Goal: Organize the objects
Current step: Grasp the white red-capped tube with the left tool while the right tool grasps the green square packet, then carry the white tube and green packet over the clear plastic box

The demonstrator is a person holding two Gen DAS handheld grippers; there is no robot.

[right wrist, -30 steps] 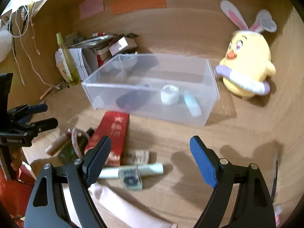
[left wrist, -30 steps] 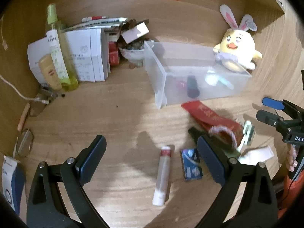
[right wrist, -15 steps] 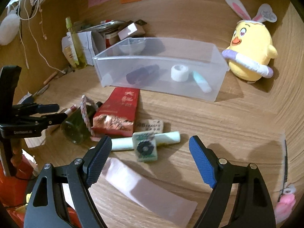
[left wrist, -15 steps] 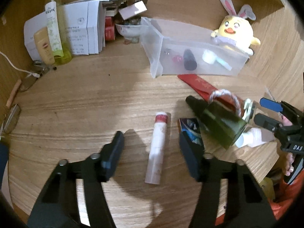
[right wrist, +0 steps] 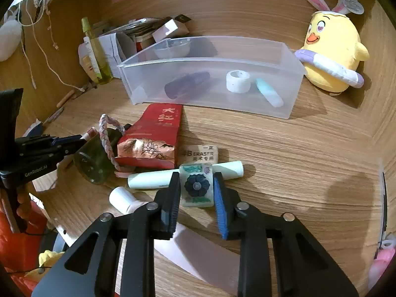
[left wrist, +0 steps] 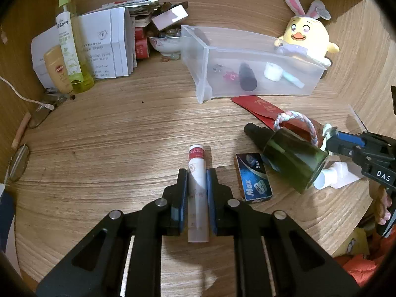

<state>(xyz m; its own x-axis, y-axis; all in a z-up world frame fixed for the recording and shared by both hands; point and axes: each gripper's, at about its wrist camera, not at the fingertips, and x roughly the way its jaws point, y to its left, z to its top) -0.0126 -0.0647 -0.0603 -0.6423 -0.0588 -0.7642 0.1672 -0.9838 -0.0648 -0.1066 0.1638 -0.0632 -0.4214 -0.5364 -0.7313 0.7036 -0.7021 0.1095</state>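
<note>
Left wrist view: the left claw point(left wrist: 196, 185) is closed around a red-capped tube point(left wrist: 197, 188) lying on the worktop point(left wrist: 111, 136).

Right wrist view: a flower-printed tile point(right wrist: 196, 185) is bracketed by the right claw point(right wrist: 196, 185), with contact unclear; it could be dragged against the mint tube point(right wrist: 158, 178).

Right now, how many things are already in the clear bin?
5 visible in the clear bin: a small silver thing, a red piece, a dark tube, a white tape roll and a pale blue tube. The frosted walls may hide more.
</note>
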